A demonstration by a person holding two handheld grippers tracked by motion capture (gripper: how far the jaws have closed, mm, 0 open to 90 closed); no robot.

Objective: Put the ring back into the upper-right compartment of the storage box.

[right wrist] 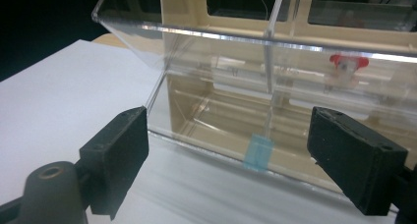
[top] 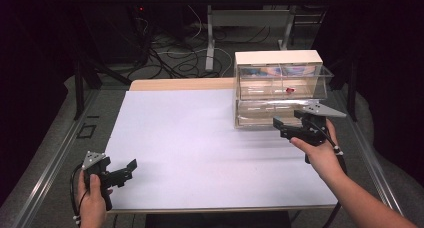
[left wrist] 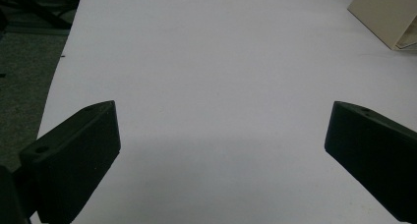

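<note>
"What could not be made out?"

"A small red item (top: 289,90) in the drawer unit's (top: 276,58) pulled-out upper drawer (top: 327,78) was too tiny to identify. In the right gripper view, the unit ran off the top and right edges."

"Anything else?"

"In the left gripper view, the unit's corner was cut off at the far right edge. The right hand (top: 320,155) hid part of the right gripper (top: 276,121)."

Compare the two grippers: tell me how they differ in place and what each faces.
The left gripper sits near the table's front left corner; the right gripper is at the far right, close to the clear drawer cabinet. The left gripper faces bare white tabletop; the right gripper faces the pulled-out upper drawer. Both are open, hand-held and hold nothing.
</note>
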